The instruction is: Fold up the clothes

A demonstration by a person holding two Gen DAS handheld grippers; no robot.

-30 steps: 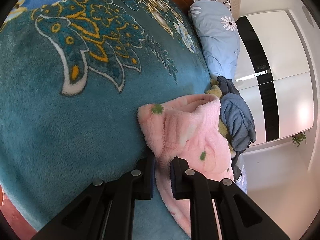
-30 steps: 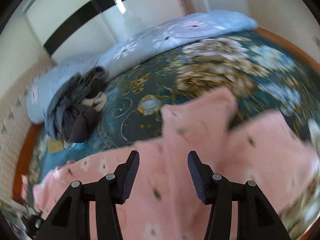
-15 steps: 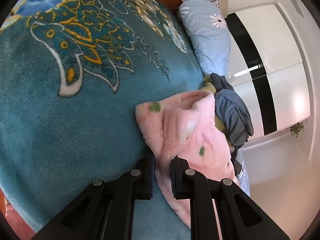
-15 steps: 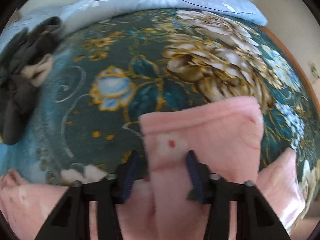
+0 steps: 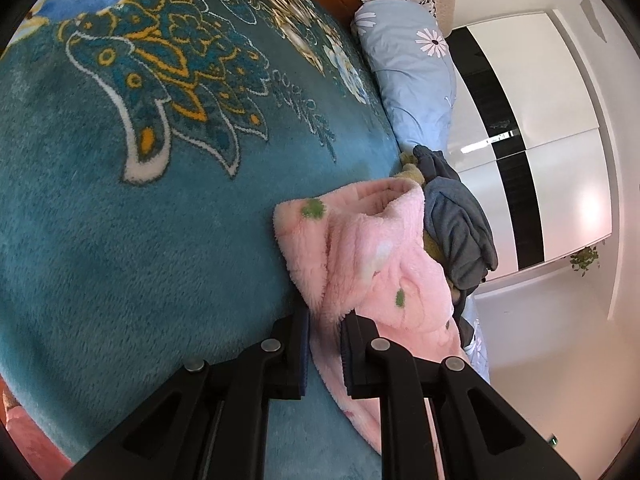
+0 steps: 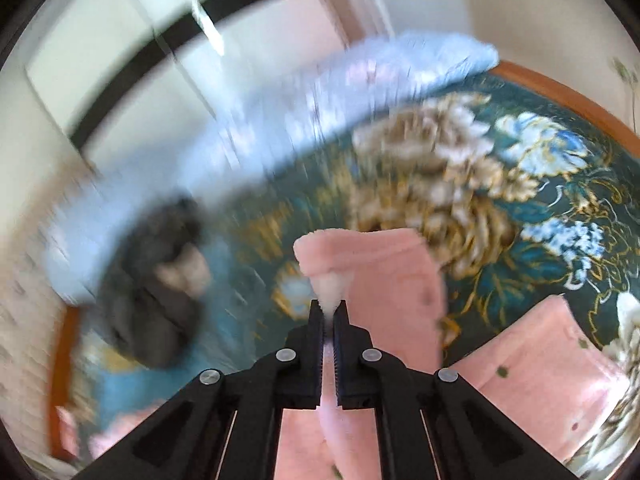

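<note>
Fleece (image 5: 360,248) this fluffy is soft and light, so pinch its edges; it lies on the blanket (image 5: 120,220), near the edge by the dark clothes (image 5: 456,220); your left gripper (image 5: 325,316) is clamped on its edge; your right gripper (image 6: 329,310) squeezes a cuff; only the right view shows both pink legs.
</note>
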